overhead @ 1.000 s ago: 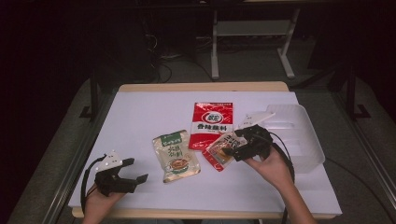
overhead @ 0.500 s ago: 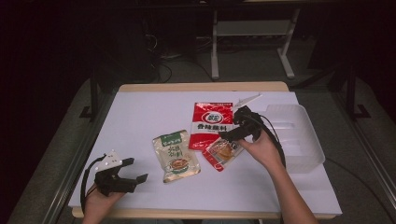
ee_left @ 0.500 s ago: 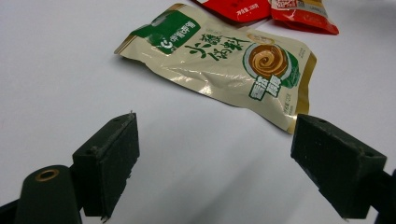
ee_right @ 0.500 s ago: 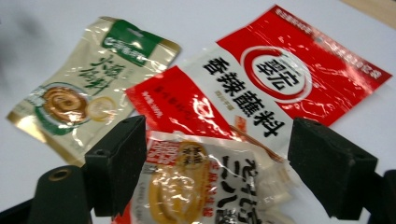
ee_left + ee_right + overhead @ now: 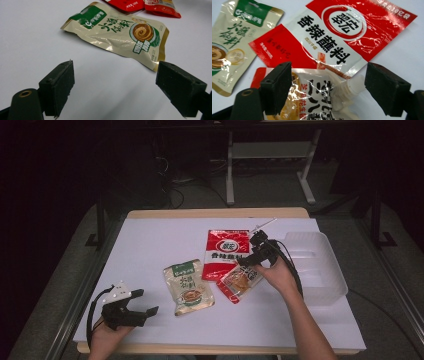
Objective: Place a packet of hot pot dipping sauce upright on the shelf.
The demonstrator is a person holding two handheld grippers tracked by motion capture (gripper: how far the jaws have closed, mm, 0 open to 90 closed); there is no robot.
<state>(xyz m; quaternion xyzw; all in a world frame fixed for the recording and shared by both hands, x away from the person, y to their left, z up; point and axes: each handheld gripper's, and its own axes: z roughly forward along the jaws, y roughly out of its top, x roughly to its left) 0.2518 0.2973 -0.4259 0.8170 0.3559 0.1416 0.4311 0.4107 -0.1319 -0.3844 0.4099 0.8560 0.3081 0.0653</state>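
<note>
On the white table (image 5: 150,245), the large red-and-white sauce packet (image 5: 227,252) lay beyond the small spouted clear pouch (image 5: 241,280), its white cap between the right gripper's (image 5: 248,261) wide, just-narrowing jaws; the left gripper (image 5: 145,302) idled wide open.

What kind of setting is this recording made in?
Probably a lab or data-collection workstation, not a home: a white-covered table in a dark room, loose cables on the floor, and a metal equipment stand behind the table.

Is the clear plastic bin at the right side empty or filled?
Empty: through the clear plastic bin its bare bottom shows, and all three packets lie outside it.
</note>
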